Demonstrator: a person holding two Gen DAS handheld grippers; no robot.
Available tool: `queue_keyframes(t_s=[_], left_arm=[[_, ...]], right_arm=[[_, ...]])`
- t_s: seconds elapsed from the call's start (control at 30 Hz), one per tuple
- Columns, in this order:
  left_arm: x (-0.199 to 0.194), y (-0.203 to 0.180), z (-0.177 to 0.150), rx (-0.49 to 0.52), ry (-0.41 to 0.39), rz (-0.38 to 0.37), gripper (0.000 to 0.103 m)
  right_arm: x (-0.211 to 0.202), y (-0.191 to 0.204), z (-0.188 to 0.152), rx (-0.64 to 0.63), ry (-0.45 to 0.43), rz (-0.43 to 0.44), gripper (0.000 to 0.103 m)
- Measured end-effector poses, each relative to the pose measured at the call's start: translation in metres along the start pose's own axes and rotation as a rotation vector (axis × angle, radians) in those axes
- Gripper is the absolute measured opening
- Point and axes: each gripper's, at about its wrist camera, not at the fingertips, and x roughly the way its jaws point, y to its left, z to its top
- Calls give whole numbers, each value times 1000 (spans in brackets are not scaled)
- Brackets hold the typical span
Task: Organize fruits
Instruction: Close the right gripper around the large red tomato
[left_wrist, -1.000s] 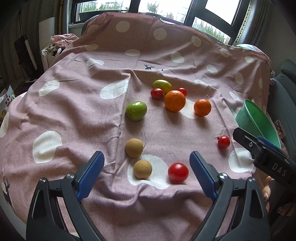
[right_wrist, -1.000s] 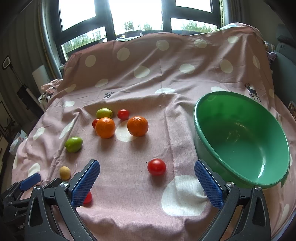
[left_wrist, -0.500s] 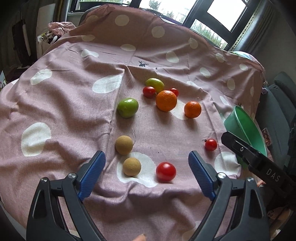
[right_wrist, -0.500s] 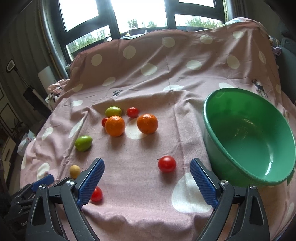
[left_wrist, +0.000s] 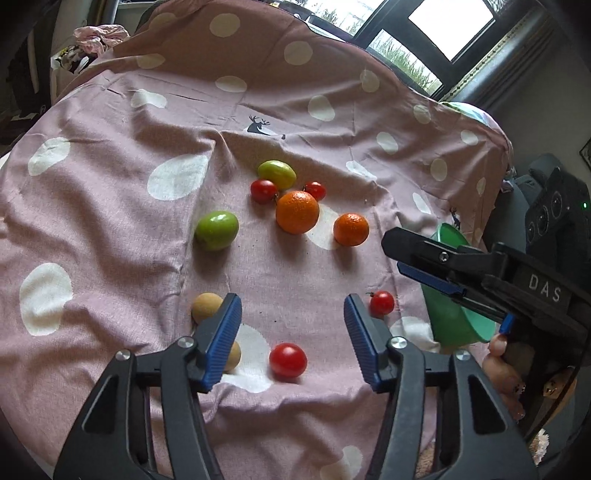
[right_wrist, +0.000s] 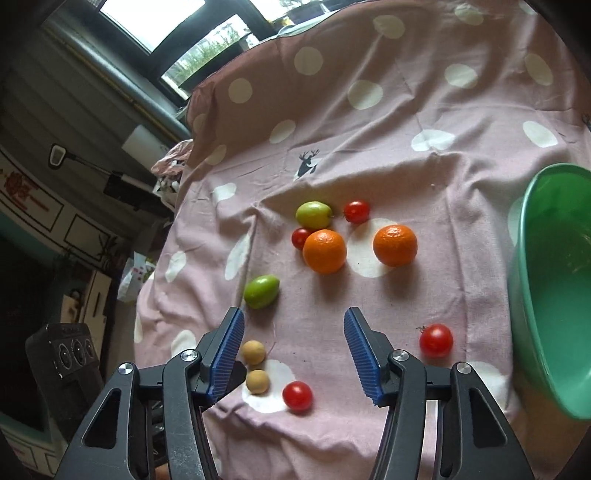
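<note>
Left tool (left_wrist: 291, 325): jaws just narrowed, part open, empty, angled down. Tomato (left_wrist: 287, 360) between and just beyond its tips: light, smooth, bruisable; grip across its middle. Right tool (right_wrist: 293, 345): likewise narrowed, empty, tilted down. Farther: oranges (right_wrist: 324, 251), firm, heavier. Bowl (right_wrist: 535, 295) far right, empty.

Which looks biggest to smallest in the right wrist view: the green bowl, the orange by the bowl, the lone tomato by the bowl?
1. green bowl
2. orange
3. tomato, though it lies nearer the camera
</note>
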Motion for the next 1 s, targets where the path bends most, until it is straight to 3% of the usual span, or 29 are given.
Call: queue_keyframes(t_s=[0.1,0.2,0.47,0.67,0.73,0.8,1.0], left_arm=[[17,-7,-9,37,41,31,44],[29,-12,-16,72,65,42,44],[43,-7,-18,71,98,47,42],[56,-9,-23,84,130,84,41],[58,-10,-24,89,135,81,39],[59,-12,-26,106,128,90,28],[63,-11,-28,101,137,85,28]], right_arm=[[8,-17,-2,34,8,-107,53],[11,-31,-6,42,16,-222,50],[17,-45,-11,18,32,-369,48],[26,-52,-14,25,51,-407,47],[28,-52,-16,15,49,-429,43],[30,-54,-16,20,58,-426,40],[41,-59,-17,31,98,-412,40]])
